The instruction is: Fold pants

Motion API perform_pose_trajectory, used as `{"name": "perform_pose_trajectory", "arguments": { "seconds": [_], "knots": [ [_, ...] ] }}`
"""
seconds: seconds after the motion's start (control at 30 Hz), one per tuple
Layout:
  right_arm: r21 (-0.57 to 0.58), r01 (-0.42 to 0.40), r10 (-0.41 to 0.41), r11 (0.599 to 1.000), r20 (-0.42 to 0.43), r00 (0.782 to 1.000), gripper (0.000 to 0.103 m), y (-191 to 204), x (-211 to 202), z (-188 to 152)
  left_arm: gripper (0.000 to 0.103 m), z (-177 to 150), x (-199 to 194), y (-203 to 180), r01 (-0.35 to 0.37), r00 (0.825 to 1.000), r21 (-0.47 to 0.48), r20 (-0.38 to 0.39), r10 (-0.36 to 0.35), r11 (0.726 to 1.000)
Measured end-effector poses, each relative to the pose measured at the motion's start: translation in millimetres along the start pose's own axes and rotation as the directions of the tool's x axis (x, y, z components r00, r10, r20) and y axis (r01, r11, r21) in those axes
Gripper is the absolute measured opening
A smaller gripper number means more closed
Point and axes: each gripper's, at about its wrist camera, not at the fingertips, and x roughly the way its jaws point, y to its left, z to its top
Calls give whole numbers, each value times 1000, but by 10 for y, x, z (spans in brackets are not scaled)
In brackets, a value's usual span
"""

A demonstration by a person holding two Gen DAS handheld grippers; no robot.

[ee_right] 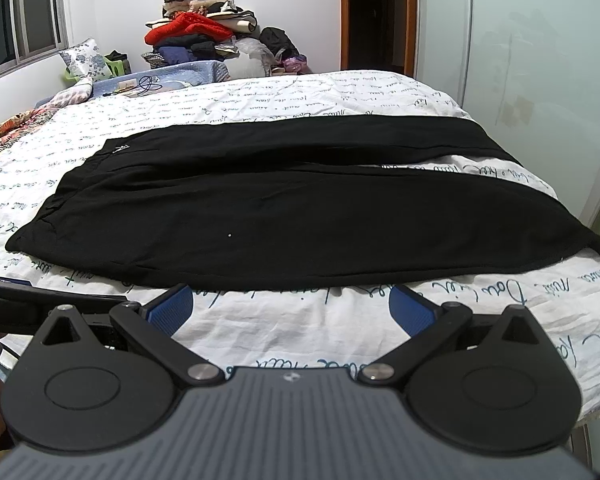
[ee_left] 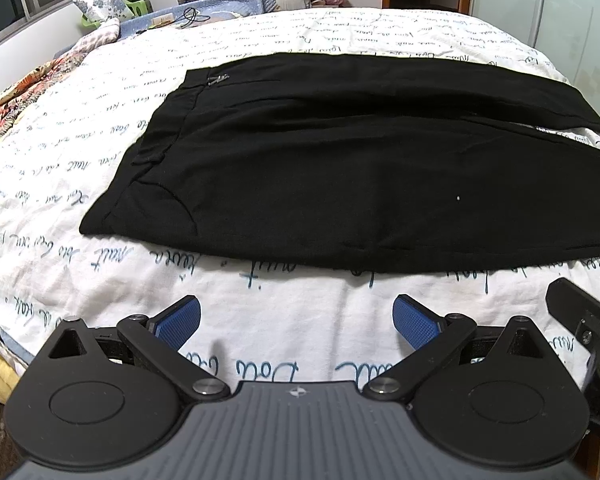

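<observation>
Lying flat across the bed (ee_left: 260,32), a pair of black pants (ee_left: 340,168) stretches sideways, its waistband end toward the left and its two legs running off to the right, where a narrow strip of the white quilt with blue handwriting print (ee_left: 292,332) shows between them. A small metal logo tag (ee_left: 219,79) sits near the far corner of the waistband. The left tool (ee_left: 296,322) hovers over the near strip of quilt, just short of the pants' near edge, its blue-padded fingers (ee_left: 178,322) spread wide and holding nothing. The right tool (ee_right: 292,310) hangs beside it in the same way, fingers wide apart and empty, their tips close to the pants' near hem; part of it shows at the right edge of the left wrist view. Beyond the bed, a pile of clothes (ee_right: 204,28) rises against the far wall, with a floral pillow (ee_right: 84,58) and a window (ee_right: 20,16) to the left. A pale wardrobe door (ee_right: 520,40) stands to the right.
</observation>
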Motion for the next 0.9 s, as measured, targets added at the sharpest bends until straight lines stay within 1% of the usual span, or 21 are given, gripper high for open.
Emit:
{"name": "perform_pose_trajectory", "arguments": {
  "seconds": [0.1, 0.17, 0.23, 0.33, 0.4, 0.47, 0.53, 0.6, 0.67, 0.73, 0.8, 0.9],
  "knots": [
    [-24, -25, 26, 999, 41, 999, 103, -11, -29, 56, 103, 108, -57, 47, -7, 999, 12, 49, 7, 1000],
    [-53, -82, 86, 995, 84, 993, 103, -56, -56, 119, 103, 215, -68, 118, -20, 997, 21, 79, 18, 1000],
    [-88, -137, 148, 987, 133, 980, 103, -70, -58, 234, 103, 365, -37, 233, -34, 994, 29, 105, 31, 999],
    [-158, -190, 220, 969, 203, 954, 103, -83, 17, 427, 103, 605, 60, 411, -99, 986, 36, 135, 93, 994],
    [-202, -212, 255, 956, 215, 943, 103, -78, 132, 582, 103, 774, 161, 538, -124, 983, 38, 140, 118, 992],
    [-232, -234, 282, 944, 201, 938, 103, -78, 322, 765, 103, 970, 299, 720, -119, 985, 32, 126, 114, 992],
    [-254, -256, 304, 933, 170, 937, 103, -60, 532, 945, 103, 1143, 438, 859, -106, 988, 29, 118, 101, 994],
    [-288, -291, 340, 912, 137, 930, 103, -54, 764, 1111, 103, 1335, 605, 1017, -101, 990, 26, 102, 98, 995],
    [-318, -285, 333, 904, 108, 937, 103, -22, 1031, 1285, 103, 1516, 777, 1152, -91, 991, 42, 107, 86, 995],
    [-353, -275, 317, 894, 67, 946, 103, 15, 1341, 1461, 103, 1701, 980, 1266, -102, 988, 77, 126, 92, 992],
    [-390, -291, 321, 874, 13, 947, 103, 77, 1671, 1615, 103, 1851, 1195, 1345, -110, 987, 114, 132, 94, 987],
    [-447, -312, 317, 838, -65, 946, 103, 101, 2186, 1814, 103, 2050, 1484, 1445, -77, 988, 167, 147, 52, 983]
  ]
}}
